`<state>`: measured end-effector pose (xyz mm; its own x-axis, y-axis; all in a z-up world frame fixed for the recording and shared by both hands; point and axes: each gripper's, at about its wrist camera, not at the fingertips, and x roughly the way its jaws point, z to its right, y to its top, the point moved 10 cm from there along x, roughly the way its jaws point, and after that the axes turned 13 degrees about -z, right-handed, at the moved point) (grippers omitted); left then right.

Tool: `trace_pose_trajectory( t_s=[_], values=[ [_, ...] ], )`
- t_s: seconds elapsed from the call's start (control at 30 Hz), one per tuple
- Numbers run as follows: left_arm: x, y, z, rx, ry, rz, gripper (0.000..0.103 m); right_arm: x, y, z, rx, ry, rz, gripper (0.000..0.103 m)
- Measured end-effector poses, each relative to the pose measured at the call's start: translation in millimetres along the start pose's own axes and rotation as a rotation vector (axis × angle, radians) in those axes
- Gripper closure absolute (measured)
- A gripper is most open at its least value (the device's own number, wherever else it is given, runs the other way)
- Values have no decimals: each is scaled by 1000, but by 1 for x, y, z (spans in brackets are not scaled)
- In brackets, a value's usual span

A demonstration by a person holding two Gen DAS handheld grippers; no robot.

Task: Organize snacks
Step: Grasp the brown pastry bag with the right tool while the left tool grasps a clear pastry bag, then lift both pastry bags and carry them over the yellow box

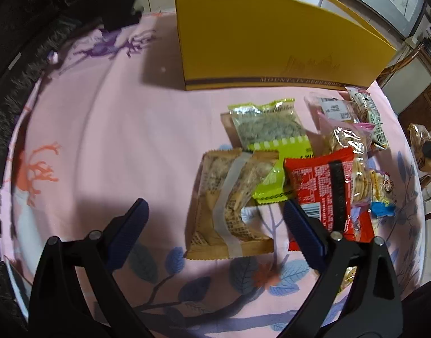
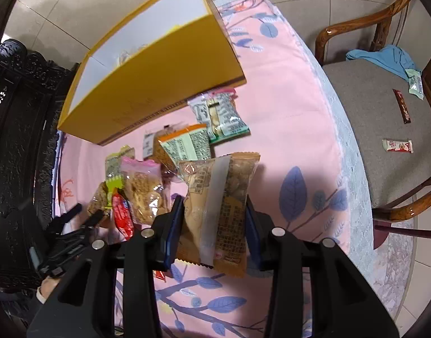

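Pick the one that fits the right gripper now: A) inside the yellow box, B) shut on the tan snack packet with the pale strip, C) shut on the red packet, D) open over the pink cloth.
B: the right gripper has its jaws pressed on both sides of the tan snack packet with the pale strip, which stands above the pink floral cloth.

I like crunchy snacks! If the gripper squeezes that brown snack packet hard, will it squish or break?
Probably it crinkles first: the brown snack packet is thin wrapper, held between the right gripper fingers. The lumpy pieces showing through the clear part could crack under a hard squeeze. It looks light, and hangs without drooping much.
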<state>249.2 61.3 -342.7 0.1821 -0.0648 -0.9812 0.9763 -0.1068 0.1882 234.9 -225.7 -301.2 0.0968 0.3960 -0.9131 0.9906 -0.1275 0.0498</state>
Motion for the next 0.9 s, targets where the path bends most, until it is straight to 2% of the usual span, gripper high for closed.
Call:
trace_pose_trajectory(
  t_s=[0.1, 0.23, 0.33, 0.7, 0.9],
  values=[
    [6, -4, -2, -14, -37, -18, 17, -1, 2, -4, -7, 3, 2, 62],
    [16, -12, -2, -20, -73, -49, 37, 1, 3, -8, -16, 6, -4, 62],
    [15, -13, -1, -11, -62, -33, 45, 2, 3, -11, -24, 6, -6, 62],
    [-7, -18, -6, -74, -122, 26, 58, -4, 4, -20, -46, 11, 14, 62],
    [-14, -25, -6, -88, -136, 29, 71, -7, 3, -25, -56, 19, 22, 62]
  ],
)
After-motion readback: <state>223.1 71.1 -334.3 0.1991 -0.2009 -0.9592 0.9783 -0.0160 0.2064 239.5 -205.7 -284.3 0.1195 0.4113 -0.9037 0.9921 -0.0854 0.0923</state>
